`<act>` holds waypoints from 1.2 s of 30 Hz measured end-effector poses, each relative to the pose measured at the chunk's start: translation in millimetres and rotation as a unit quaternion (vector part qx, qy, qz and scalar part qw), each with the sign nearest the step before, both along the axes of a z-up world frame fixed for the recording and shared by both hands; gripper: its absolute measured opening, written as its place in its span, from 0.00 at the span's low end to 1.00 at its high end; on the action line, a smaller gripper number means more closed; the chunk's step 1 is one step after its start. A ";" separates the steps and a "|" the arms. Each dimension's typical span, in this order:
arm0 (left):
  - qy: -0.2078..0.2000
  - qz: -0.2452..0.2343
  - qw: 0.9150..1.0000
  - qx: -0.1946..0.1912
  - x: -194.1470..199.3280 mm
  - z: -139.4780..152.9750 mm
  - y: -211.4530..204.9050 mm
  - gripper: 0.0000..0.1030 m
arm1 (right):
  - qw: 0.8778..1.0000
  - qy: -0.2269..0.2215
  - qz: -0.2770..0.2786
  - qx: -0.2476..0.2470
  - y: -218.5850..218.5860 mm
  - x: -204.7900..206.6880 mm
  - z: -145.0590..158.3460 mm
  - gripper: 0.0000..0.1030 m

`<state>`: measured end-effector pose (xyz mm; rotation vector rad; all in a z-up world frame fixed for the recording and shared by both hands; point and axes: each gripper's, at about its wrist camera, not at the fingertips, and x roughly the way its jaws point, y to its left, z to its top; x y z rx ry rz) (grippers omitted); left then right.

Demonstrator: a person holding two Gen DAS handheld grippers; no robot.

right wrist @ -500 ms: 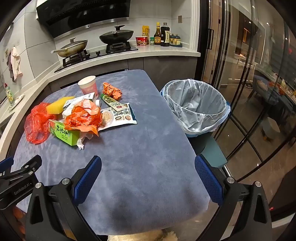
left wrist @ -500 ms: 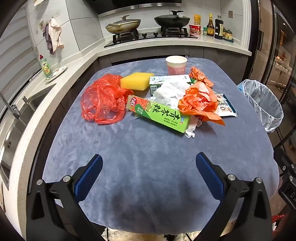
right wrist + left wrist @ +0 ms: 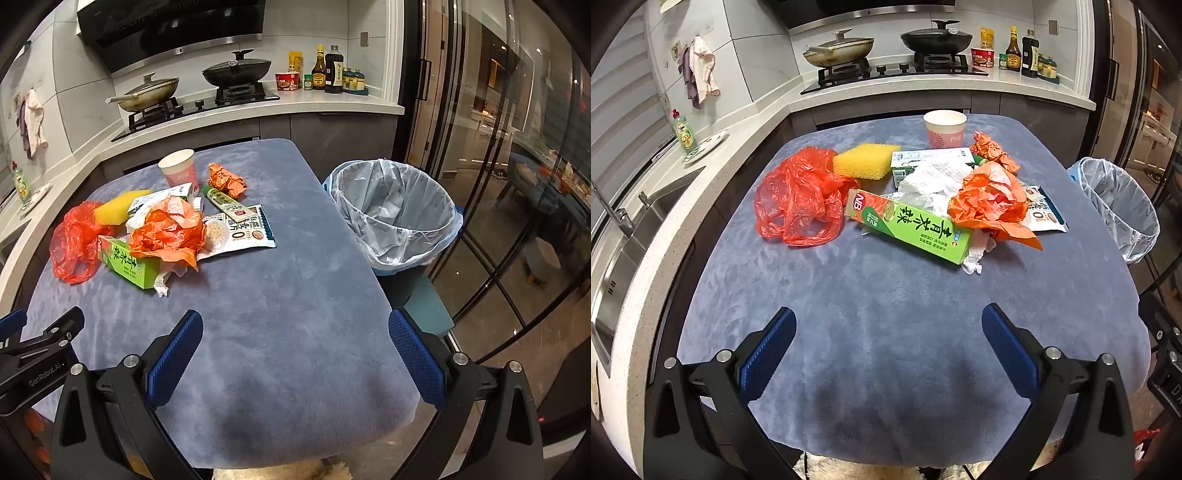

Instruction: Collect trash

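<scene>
Nearest, the left gripper (image 3: 888,328) and right gripper (image 3: 295,328) hang over bare cloth (image 3: 886,295), jaws spread wide, holding nothing. Beyond lies the trash (image 3: 912,199) heaped mid-table; the bin (image 3: 395,214) stands right of the table.

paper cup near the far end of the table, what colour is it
Pink with a white rim, the paper cup shows best in the left wrist view.

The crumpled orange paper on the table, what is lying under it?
The orange paper covers the green carton's end, white tissue and a corner of the oatmeal packet. Anything deeper is hidden.
</scene>
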<state>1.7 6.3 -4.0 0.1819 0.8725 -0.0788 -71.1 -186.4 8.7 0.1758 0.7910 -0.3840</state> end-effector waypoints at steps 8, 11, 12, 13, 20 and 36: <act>0.000 -0.001 1.000 0.003 -0.3 -2.6 -2.7 0.93 | 1.000 0.005 0.005 0.000 -2.2 0.4 0.9 0.94; 0.001 0.001 1.000 0.007 -1.7 0.3 -11.1 0.93 | 1.000 0.004 0.004 0.002 -3.1 0.0 -0.1 0.94; 0.001 0.000 1.000 0.007 -1.8 0.2 -11.5 0.93 | 1.000 0.004 0.003 0.003 -3.4 -0.1 -0.7 0.94; 0.001 0.000 1.000 0.008 -1.9 0.3 -12.5 0.93 | 1.000 0.004 0.002 0.003 -3.9 -0.1 -1.2 0.94; 0.001 0.001 1.000 0.009 -2.3 0.3 -14.2 0.93 | 1.000 0.003 0.003 0.004 -5.7 -0.6 -2.3 0.94; -0.003 0.002 1.000 0.010 -3.2 4.5 -23.9 0.93 | 1.000 0.002 0.007 -0.003 -14.3 -0.7 0.7 0.94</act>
